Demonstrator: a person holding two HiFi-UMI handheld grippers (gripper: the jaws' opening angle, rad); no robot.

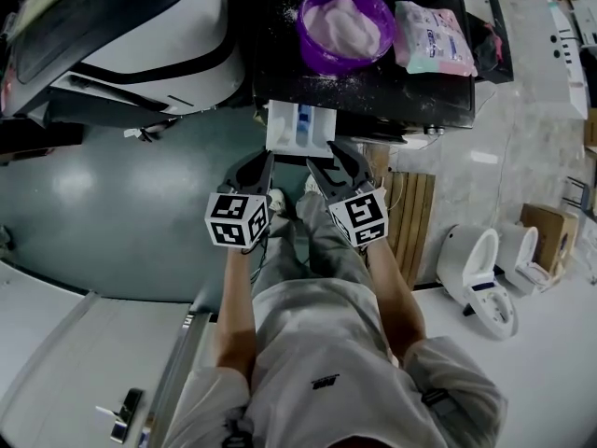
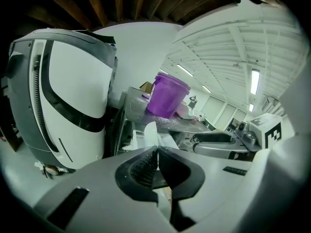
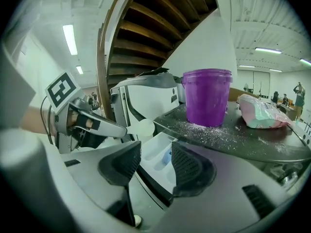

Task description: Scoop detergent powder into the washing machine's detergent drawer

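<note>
Presently grips one white scoop [image 3: 138,127] in the closed left gripper [image 2: 156,153] near one open detergent drawer [image 1: 298,127]; holds the right gripper [image 3: 156,154] parted, empty; farther, one purple bucket [image 3: 206,98], one pink bag [image 1: 431,37] right.

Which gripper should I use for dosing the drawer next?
Left. The left gripper is shut on the white scoop, close to the open detergent drawer. The right gripper has its jaws apart and holds nothing.

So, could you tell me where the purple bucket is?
Head view, top centre: the purple bucket stands on the machine top, left of the pink packet, behind the open drawer.
</note>
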